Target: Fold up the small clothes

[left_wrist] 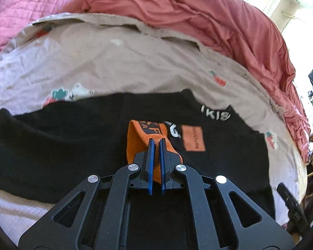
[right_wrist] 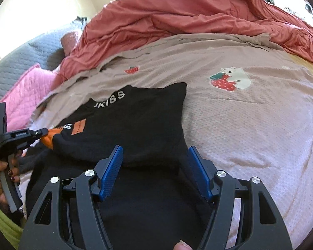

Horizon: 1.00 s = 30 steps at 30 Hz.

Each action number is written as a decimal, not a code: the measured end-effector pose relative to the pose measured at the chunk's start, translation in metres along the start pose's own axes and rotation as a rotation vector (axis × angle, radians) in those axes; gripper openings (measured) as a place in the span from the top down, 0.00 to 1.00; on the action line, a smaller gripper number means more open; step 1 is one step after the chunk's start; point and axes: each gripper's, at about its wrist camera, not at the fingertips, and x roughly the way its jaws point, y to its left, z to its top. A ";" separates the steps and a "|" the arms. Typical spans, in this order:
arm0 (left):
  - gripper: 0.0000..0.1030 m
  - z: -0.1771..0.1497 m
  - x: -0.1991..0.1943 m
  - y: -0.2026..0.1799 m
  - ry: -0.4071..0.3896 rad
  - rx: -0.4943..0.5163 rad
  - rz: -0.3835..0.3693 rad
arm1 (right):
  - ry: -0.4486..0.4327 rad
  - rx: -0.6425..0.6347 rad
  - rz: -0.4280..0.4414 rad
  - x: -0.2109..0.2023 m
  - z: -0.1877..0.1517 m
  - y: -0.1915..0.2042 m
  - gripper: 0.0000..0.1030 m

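In the right wrist view, at the far left edge, the left gripper (right_wrist: 44,131) showed side-on in the person's hand (right_wrist: 2,177), its tip clamped on the orange cuff (right_wrist: 49,138) of the black top (right_wrist: 135,125). The top lay across the lower middle of that frame on the beige bedspread (right_wrist: 250,114), its collar lettering toward the upper left, and a strawberry-and-bear patch (right_wrist: 231,79) sat on the spread to the upper right. The right gripper (right_wrist: 155,158) hung over the top's near part at the bottom centre with its blue pads spread wide and nothing between them. A red duvet (right_wrist: 198,10) was heaped along the upper edge.

The left wrist view confirmed the grip: the blue pads (left_wrist: 150,152) were drawn nearly together at centre frame with the cuff (left_wrist: 135,139) pinched between them, over the top's (left_wrist: 52,141) chest.

This looked like the sleeve fold, the cuff apparently being carried inward. The next move probably called for laying the sleeve flat across the body, then letting go while the free gripper steadied or smoothed the cloth
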 end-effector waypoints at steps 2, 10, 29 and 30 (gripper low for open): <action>0.99 -0.003 0.001 0.004 0.005 0.001 0.005 | 0.007 -0.024 0.000 0.008 0.005 0.007 0.39; 0.97 -0.005 -0.004 0.019 0.018 -0.013 0.088 | 0.084 -0.108 -0.015 0.056 0.023 0.029 0.39; 0.97 -0.028 0.030 -0.017 0.079 0.145 0.131 | 0.142 -0.089 -0.050 0.072 0.014 0.001 0.49; 0.97 -0.028 0.031 -0.014 0.080 0.137 0.119 | 0.140 -0.083 -0.045 0.072 0.013 0.000 0.49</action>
